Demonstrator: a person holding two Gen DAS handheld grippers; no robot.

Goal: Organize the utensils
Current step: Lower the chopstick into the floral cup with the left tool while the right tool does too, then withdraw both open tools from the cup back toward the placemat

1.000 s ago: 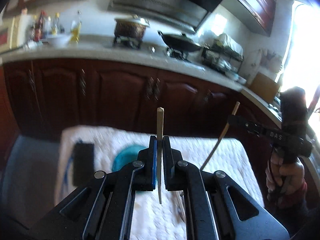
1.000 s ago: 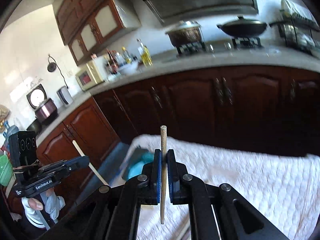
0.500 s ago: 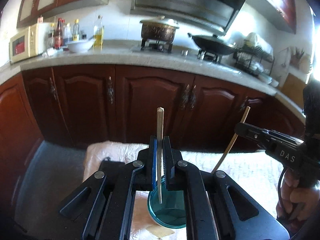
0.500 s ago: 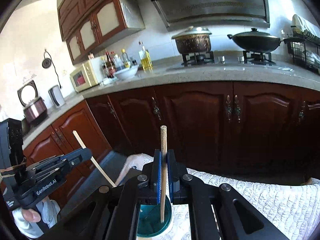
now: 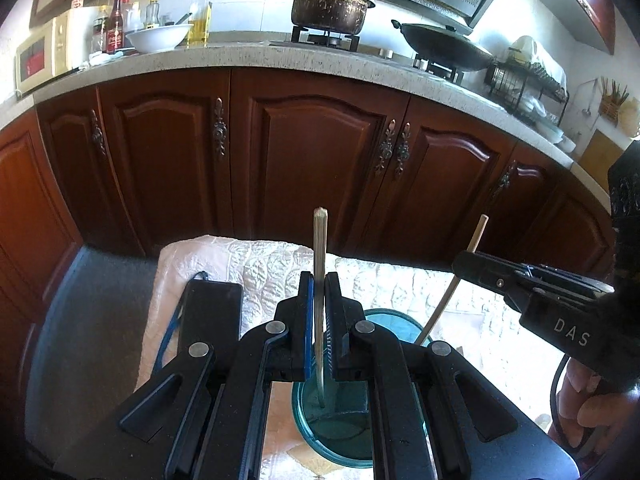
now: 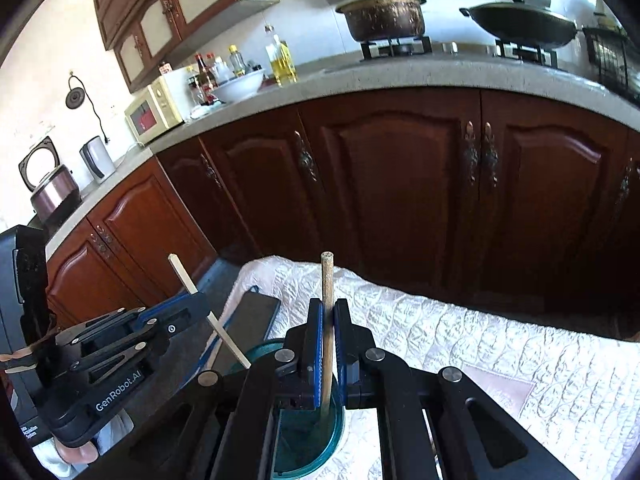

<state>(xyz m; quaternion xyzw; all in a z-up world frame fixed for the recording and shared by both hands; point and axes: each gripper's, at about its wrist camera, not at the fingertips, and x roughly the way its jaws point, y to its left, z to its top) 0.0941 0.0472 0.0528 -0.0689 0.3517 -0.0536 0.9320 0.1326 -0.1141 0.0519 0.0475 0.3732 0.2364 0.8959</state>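
Left hand-held gripper (image 5: 319,312) was clamped tight on a flat wooden chopstick (image 5: 320,264), upright, lower tip w/in the rim of a teal glass jar (image 5: 394,322). Right hand-held gripper (image 5: 460,266) came in from the right, gripping a round chopstick (image 5: 460,280) tilted, lower end at jar's rim. Jar sat on a table w/ white quilted cloth (image 5: 248,264); black phone-like slab (image 5: 210,320) lay left of jar.

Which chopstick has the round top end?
The one in the right tongs: its chopstick ends round, while the left tongs' stick ends squared.
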